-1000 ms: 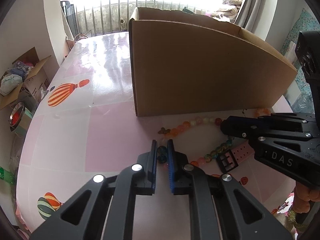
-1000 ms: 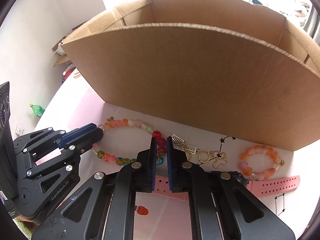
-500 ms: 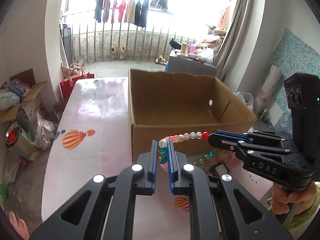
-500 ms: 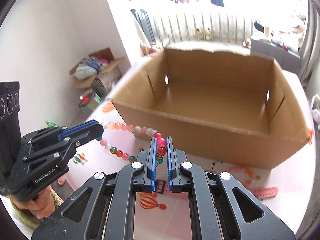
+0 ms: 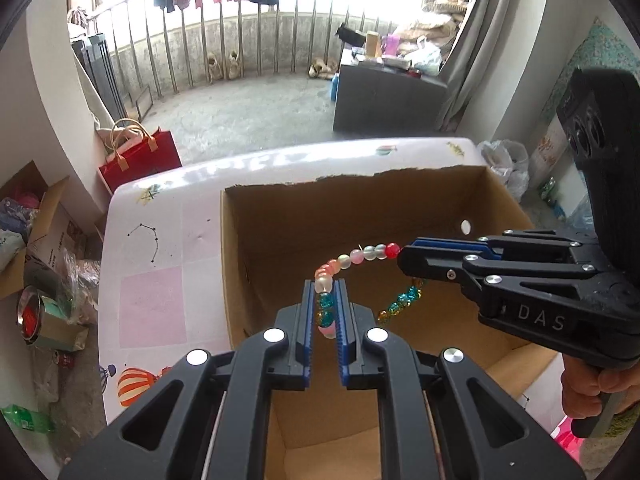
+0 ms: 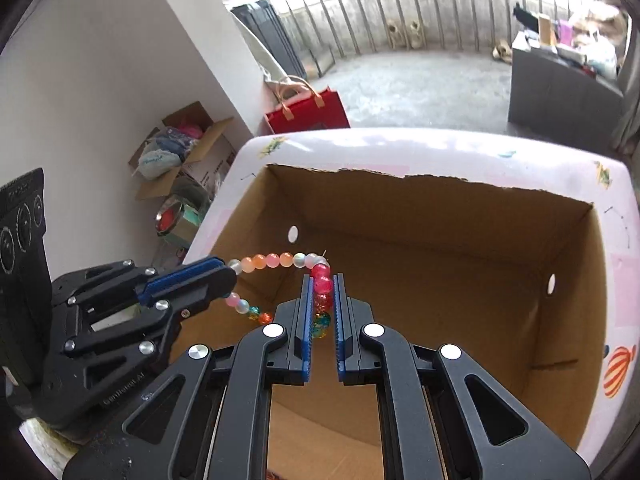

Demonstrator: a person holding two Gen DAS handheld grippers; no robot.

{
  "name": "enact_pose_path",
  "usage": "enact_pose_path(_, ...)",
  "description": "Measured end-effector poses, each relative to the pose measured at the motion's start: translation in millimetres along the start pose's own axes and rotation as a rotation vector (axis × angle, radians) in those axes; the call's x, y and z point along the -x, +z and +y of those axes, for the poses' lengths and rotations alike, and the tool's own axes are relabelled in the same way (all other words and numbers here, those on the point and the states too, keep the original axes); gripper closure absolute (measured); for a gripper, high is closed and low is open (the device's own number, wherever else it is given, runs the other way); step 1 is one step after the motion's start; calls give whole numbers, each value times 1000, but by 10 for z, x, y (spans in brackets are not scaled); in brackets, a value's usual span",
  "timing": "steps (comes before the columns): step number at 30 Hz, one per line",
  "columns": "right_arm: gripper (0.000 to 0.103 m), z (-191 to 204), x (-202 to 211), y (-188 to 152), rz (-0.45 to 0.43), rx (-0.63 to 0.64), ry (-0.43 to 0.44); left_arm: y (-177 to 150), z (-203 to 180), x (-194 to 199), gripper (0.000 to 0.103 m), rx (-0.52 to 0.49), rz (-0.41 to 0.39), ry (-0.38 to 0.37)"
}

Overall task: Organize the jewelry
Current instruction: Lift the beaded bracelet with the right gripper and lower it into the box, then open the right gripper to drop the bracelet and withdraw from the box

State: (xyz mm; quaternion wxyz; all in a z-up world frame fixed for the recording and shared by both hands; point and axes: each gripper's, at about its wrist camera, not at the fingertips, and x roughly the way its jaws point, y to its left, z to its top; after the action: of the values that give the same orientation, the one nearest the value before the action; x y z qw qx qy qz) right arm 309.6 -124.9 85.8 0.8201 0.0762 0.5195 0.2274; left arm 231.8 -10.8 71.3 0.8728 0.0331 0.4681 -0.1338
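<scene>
A beaded necklace [image 5: 352,258] of orange, pink, white, red and teal beads hangs stretched between both grippers above the open cardboard box [image 5: 276,224]. My left gripper [image 5: 325,292] is shut on one end of it. My right gripper [image 6: 322,286] is shut on the other end, at the red beads; the necklace also shows in the right wrist view [image 6: 276,260]. In the left wrist view the right gripper [image 5: 404,258] comes in from the right. In the right wrist view the left gripper [image 6: 228,276] comes in from the left. The box [image 6: 480,236] is empty inside as far as I can see.
The box stands on a white and pink table [image 5: 152,280] with balloon prints. A red bag [image 5: 140,156] and an open carton of clutter [image 6: 180,148] sit on the floor beyond the table. A person's hand [image 5: 596,392] holds the right gripper's handle.
Both grippers lifted the necklace off the table in front of the box and carried it up and forward. It now hangs over the box's open top.
</scene>
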Motion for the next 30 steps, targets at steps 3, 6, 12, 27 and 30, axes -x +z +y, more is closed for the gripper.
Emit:
enact_pose_path(3, 96, -83, -261, 184, 72, -46, 0, 105, 20, -313, 94, -7, 79, 41)
enact_pose_path(6, 95, -174, -418, 263, 125, -76, 5, 177, 67, -481, 93, -14, 116, 89)
enact_pose_path(12, 84, -219, -669, 305, 198, -118, 38, 231, 36, -507, 92, -21, 114, 152)
enact_pose_path(27, 55, 66, 997, -277, -250, 103, -64, -278, 24, 937, 28, -18, -229, 89)
enact_pose_path(30, 30, 123, 1528, -679, -392, 150, -116, -640, 17, 1210, 16, -15, -269, 79)
